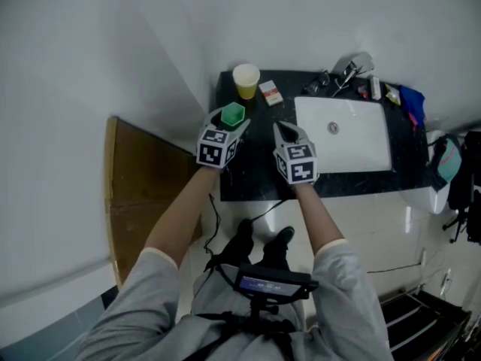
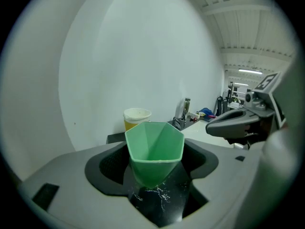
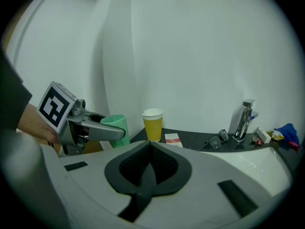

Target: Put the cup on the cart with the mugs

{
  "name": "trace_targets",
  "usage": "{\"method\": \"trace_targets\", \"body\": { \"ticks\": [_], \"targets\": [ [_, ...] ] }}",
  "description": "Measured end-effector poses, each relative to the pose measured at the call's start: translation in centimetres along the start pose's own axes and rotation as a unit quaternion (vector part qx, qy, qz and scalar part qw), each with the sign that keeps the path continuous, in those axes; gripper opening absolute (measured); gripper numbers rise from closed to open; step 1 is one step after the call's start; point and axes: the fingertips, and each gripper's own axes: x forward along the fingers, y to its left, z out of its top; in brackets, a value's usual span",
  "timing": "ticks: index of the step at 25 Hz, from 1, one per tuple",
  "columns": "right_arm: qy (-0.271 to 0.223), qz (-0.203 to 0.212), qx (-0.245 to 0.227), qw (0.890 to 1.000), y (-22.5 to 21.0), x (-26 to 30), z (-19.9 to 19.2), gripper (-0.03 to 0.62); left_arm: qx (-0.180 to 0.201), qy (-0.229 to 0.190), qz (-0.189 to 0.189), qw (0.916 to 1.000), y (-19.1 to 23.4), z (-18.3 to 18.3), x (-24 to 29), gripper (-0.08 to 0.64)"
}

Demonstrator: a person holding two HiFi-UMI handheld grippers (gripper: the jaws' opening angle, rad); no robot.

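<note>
Left hand-held gripper (image 2: 154, 174) clamps the green cup (image 2: 155, 144) upright between its jaws.

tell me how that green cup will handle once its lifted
The green cup looks like thin plastic and empty, so it is probably light and slightly flexible when squeezed by the left gripper. It tapers to a narrow base, so it may tip easily when set down. Its smooth faceted sides could slip.

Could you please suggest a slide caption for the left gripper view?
Left gripper gripping a green faceted plastic cup, with a yellow white-rimmed cup behind it on the dark counter.
</note>
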Motion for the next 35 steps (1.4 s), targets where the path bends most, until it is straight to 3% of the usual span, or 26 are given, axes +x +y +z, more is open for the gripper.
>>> {"method": "trace_targets", "body": {
  "ticks": [7,12,17,23,30,35],
  "targets": [
    [-0.021,0.016,-0.008,1.0,2.9,-6.6,1.1,0.0,0.016,-0.019,-0.023,0.9994,-3.5,2.9,-7.0,0.334],
    [-0.032,0.01,0.005,0.999,4.0,-11.6,1.4,0.0,0.033,-0.007,-0.045,0.9984,-6.0,2.8,-11.2,0.334],
    [-0.037,-0.003,0.002,0.999,4.2,-14.4,1.3,0.0,0.045,-0.005,-0.075,0.9962,-8.2,2.8,-12.9,0.334],
    [-0.04,-0.049,0.019,0.998,2.2,-17.3,-0.3,0.0,0.081,-0.007,-0.123,0.9891,-11.5,3.6,-12.7,0.334],
    [-0.041,-0.15,0.075,0.985,-2.6,-24.0,-4.6,0.0,0.124,0.0,-0.216,0.9685,-19.0,4.0,-10.7,0.334],
    [-0.047,-0.23,0.122,0.964,-6.2,-31.3,-8.6,0.0,0.164,0.01,-0.293,0.942,-27.4,3.3,-9.7,0.334]
  ]
}}
